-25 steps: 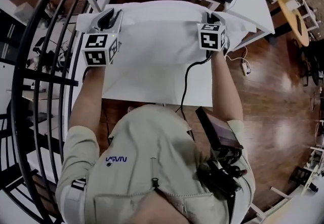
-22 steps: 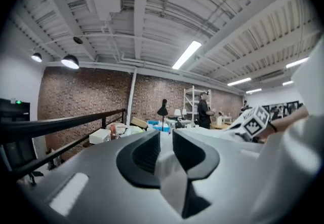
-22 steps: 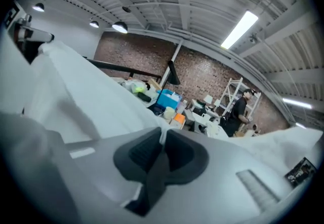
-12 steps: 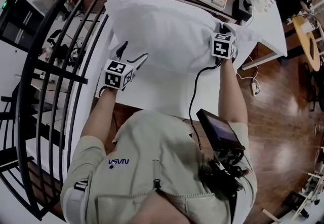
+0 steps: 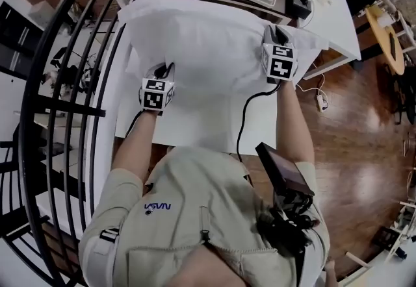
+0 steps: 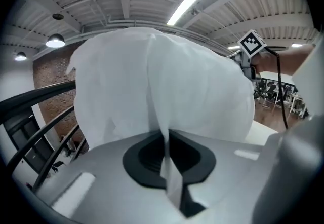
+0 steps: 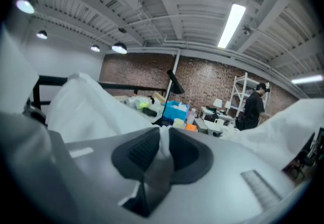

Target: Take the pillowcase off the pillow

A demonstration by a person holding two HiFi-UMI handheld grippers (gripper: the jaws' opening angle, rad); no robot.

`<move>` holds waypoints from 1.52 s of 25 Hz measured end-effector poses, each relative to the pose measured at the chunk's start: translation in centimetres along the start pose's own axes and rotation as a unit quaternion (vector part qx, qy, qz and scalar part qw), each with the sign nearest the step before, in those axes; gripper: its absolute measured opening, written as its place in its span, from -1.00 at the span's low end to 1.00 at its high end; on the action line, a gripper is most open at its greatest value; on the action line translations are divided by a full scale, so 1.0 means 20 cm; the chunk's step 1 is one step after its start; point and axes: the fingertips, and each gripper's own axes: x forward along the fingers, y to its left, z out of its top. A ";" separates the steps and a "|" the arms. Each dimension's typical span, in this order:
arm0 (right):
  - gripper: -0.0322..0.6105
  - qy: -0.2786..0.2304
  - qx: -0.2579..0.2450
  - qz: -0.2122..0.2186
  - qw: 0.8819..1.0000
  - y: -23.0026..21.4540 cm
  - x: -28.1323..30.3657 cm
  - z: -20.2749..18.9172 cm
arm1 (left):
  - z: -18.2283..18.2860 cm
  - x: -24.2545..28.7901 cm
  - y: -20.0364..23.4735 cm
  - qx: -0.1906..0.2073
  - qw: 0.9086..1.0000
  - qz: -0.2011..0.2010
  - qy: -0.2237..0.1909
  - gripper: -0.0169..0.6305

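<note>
The filled pillowcase (image 5: 208, 39) lies crosswise on the table (image 5: 195, 128), long axis left to right, ahead of both hands; the left gripper (image 5: 164, 71) is clamped on a fold at its near-left edge, while the right gripper (image 5: 274, 32), its jaws just eased slightly wider, pinches cloth at its right end.

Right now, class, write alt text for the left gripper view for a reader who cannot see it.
The left gripper is shut on a fold of the white pillowcase, which bulges up and fills most of the view. A strip light glows on the ceiling above.
</note>
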 end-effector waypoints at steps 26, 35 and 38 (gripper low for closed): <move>-0.82 0.143 -0.048 0.067 0.986 0.40 -0.12 -0.82 | 0.16 0.03 0.04 -0.010 0.999 -0.034 -0.026 -0.93; -0.85 0.163 0.040 0.150 0.974 0.69 -0.76 -0.76 | 0.14 -0.26 0.05 -0.065 0.996 -0.035 -0.044 -0.93; -0.85 0.182 0.060 0.185 0.964 0.76 -0.97 -0.72 | 0.14 -0.39 0.01 -0.067 0.996 -0.051 -0.042 -0.93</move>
